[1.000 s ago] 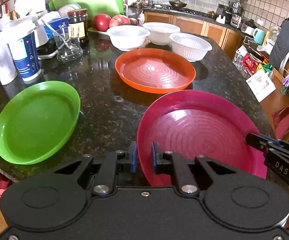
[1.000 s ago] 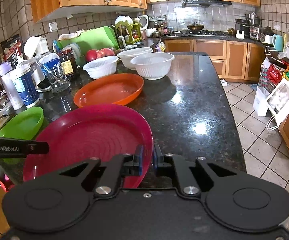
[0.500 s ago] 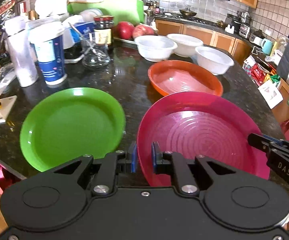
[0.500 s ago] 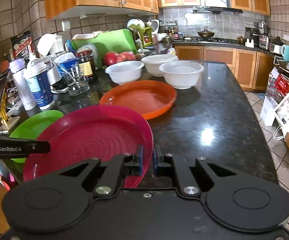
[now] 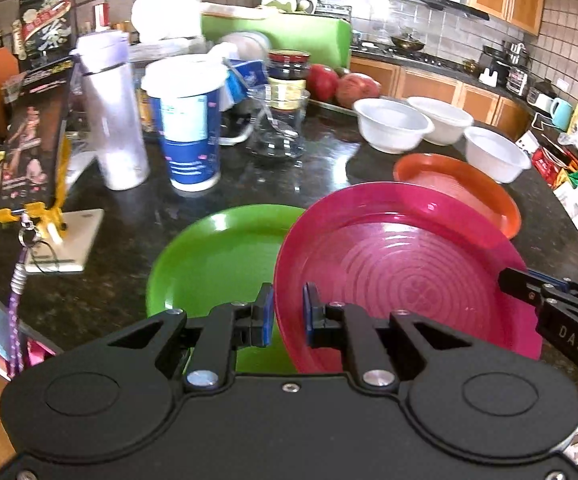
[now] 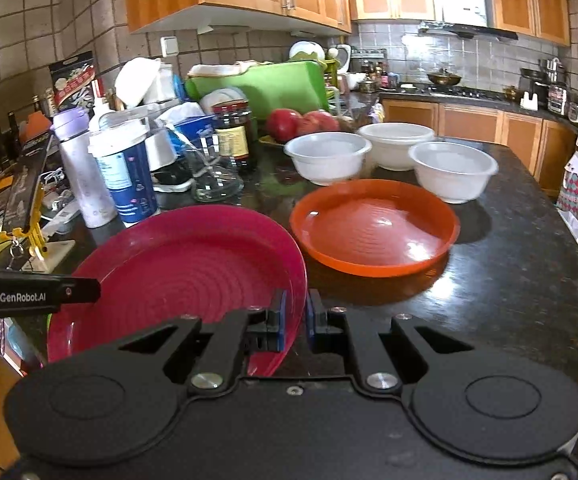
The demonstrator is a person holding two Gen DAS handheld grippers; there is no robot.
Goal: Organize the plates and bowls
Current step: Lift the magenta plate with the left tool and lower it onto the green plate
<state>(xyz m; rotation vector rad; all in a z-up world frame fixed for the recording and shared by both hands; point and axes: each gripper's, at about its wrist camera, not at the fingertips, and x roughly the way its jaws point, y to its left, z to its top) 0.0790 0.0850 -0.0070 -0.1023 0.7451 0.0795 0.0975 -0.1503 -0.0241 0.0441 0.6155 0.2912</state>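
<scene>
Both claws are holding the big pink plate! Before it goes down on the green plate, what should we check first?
1. Left gripper jaws around the pink plate rim: ok, one pad on each side.
2. Right gripper jaws around the opposite rim: ok.
3. Pink plate over the green plate: not ok yet, it only overlaps the green plate's right side.
4. Green plate free of stuff: ok for the part showing; the rest is hidden.
5. Orange plate out of the way: ok in the right wrist view, a gap shows.
6. Pink plate lifted off the counter: cannot tell.
</scene>
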